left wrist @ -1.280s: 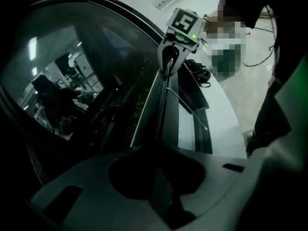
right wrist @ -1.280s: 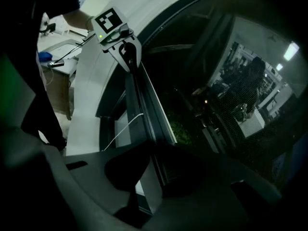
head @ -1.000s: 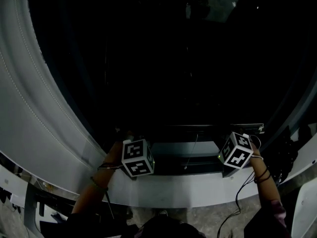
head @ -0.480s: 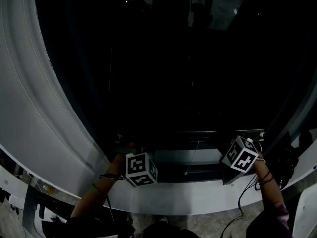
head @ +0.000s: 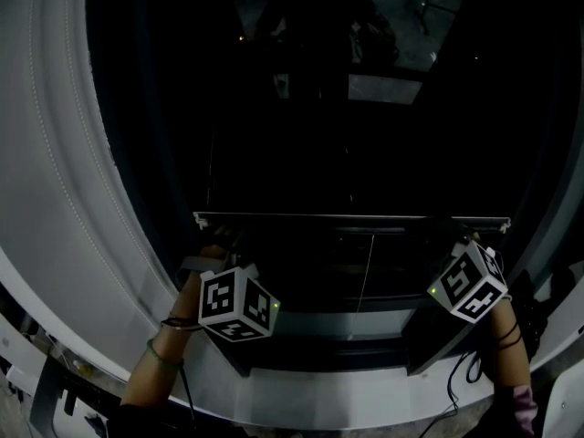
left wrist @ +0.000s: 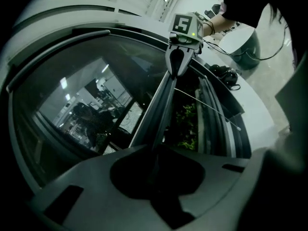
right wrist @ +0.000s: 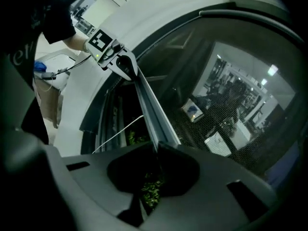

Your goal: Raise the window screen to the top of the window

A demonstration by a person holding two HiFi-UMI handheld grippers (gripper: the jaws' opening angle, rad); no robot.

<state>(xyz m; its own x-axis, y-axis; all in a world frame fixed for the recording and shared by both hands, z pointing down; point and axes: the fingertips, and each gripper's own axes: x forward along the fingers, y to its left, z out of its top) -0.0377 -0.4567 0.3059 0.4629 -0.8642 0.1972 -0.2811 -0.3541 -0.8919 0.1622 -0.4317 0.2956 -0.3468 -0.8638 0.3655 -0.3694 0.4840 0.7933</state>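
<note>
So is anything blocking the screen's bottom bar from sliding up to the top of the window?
Nothing visible does. The left gripper and right gripper each clamp an end of the bottom bar; the dark pane above it shows only reflections. The thin cord hangs below the bar.

The slim grey metal bottom rail of the window screen carries a smooth, dull sheen. Above it, the screen's fine dark woven mesh looks matt and grainy. The curved window glass is glossy and throws back bright ceiling lights. The broad white window surround appears smooth and satin-finished, with a dotted seam line along it. The left gripper and right gripper have matt grey moulded plastic shells. Their marker cubes bear flat black-and-white print. A thin white cord looks smooth.
</note>
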